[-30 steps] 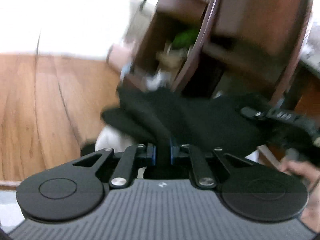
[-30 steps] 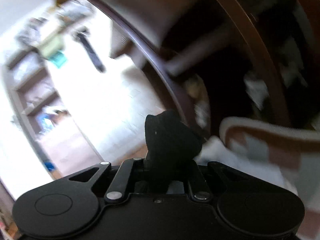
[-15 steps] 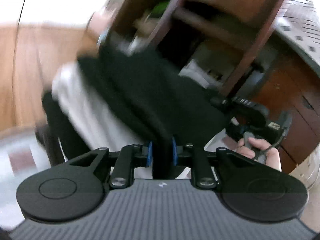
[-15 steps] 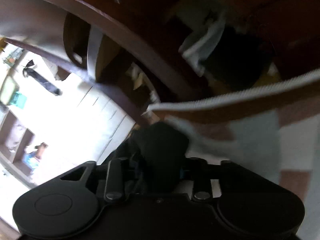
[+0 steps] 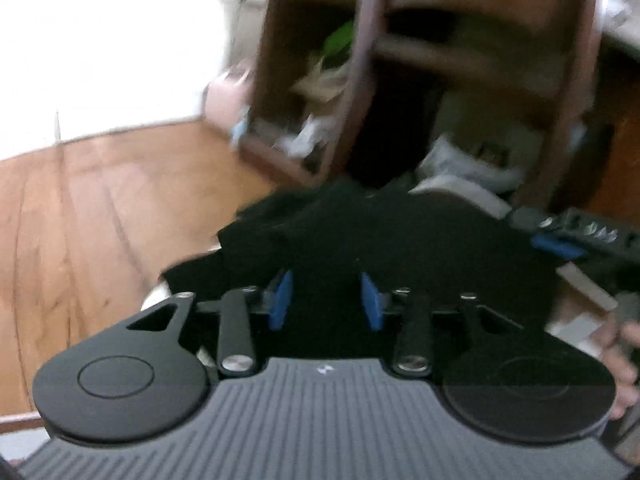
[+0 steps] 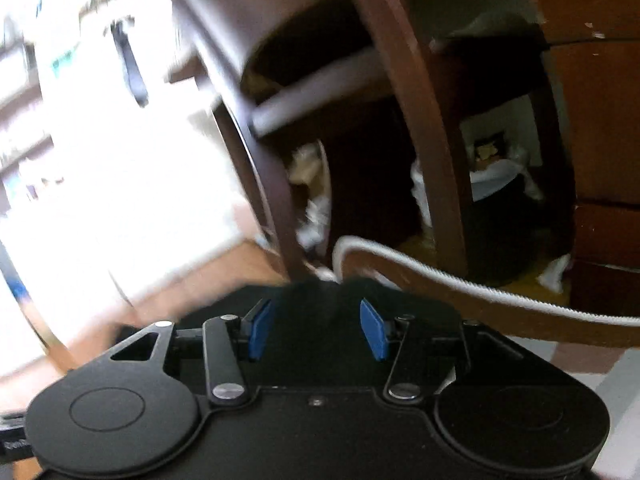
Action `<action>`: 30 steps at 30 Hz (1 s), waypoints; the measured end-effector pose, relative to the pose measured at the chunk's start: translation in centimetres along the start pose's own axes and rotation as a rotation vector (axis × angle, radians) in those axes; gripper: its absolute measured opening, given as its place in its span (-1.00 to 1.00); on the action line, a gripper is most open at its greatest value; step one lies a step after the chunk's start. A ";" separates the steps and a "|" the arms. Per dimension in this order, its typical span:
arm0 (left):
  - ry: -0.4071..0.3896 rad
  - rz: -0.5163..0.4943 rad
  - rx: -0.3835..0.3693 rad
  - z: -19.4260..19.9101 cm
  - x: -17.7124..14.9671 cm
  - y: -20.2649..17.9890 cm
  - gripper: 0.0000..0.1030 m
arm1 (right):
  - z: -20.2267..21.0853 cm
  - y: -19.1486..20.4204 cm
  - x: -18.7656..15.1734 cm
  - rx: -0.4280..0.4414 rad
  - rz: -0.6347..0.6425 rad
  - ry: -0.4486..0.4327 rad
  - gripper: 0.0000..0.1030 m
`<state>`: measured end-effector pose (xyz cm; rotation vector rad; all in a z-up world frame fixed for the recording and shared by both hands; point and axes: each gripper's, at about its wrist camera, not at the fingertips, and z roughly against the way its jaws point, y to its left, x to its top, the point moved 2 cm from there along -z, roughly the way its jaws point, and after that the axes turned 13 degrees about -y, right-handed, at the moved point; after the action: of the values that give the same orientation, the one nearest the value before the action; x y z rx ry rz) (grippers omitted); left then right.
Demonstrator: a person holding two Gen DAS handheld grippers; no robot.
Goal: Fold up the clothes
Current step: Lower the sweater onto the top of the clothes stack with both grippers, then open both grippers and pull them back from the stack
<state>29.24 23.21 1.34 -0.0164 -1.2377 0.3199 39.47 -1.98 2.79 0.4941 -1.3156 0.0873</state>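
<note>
Wood floor point(image 5: 100, 216) lies open left of the black garment point(image 5: 400, 240). Left gripper point(image 5: 326, 300) and right gripper point(image 6: 316, 330) jaws are opening, cloth lying loose between both (blurred). Only the right view shows the white-edged mat point(image 6: 480, 300).

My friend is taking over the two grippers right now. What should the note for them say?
Left gripper: jaws opening, with the black garment lying between the blue pads; it no longer looks pinched.
Right gripper: jaws opening too, black cloth between the pads, not clamped.
Where things are: the garment lies in a dark heap in front of both grippers, partly on a checked cloth, near the wooden chair legs and the wood floor.
Done: both grips are being let go. The view is too blurred to tell how neat the fold is.
Left: check the fold, smooth or refold if needed.
</note>
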 end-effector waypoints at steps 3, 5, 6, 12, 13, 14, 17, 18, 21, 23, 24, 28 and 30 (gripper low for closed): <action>-0.007 -0.010 0.020 -0.3 -1.6 1.2 -0.27 | -2.4 0.1 -1.5 -0.003 0.047 -0.005 0.03; -0.012 0.043 0.009 -0.4 -2.3 2.2 -0.26 | -3.0 0.3 -2.2 -0.005 0.090 -0.011 0.03; -0.008 0.073 0.000 -0.6 -2.4 2.7 -0.26 | -3.3 0.7 -2.5 -0.011 0.105 -0.018 0.03; -0.002 0.099 -0.021 -1.5 -3.0 3.1 -0.26 | -3.5 1.1 -4.0 -0.003 0.070 -0.053 0.04; 0.001 0.097 -0.023 -1.8 -2.8 3.0 -0.26 | -3.5 1.2 -4.3 -0.007 0.059 -0.059 0.04; 0.007 0.097 -0.024 -1.9 -2.7 3.1 -0.26 | -3.2 1.4 -4.2 -0.017 0.053 -0.060 0.04; 0.038 0.098 -0.017 -1.8 -2.1 3.1 -0.25 | -1.7 2.4 -3.5 -0.059 0.092 -0.048 0.04; 0.045 0.092 -0.008 -1.7 -1.9 3.0 -0.25 | -0.9 2.7 -3.4 -0.075 0.109 -0.046 0.05; 0.049 0.037 0.036 -0.1 -1.3 2.0 -0.24 | 3.7 3.3 -4.6 -0.148 0.100 -0.105 0.43; 0.049 -0.005 0.073 1.6 -1.0 1.2 0.08 | 6.5 3.0 -5.6 -0.160 0.013 -0.111 0.44; 0.045 -0.029 0.074 2.9 -1.2 0.6 0.33 | 7.8 2.8 -6.0 -0.163 -0.028 -0.110 0.44; 0.025 -0.055 0.025 8.3 -2.8 -0.9 0.88 | 12.3 4.3 -6.7 -0.139 -0.075 -0.032 0.44; 0.065 -0.003 0.006 10.7 -3.9 -0.8 0.91 | 14.8 6.1 -6.4 -0.115 -0.038 -0.002 0.45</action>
<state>18.32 19.77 1.47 -0.0200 -1.1723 0.3184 22.34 -1.02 1.01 0.4214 -1.3045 -0.0204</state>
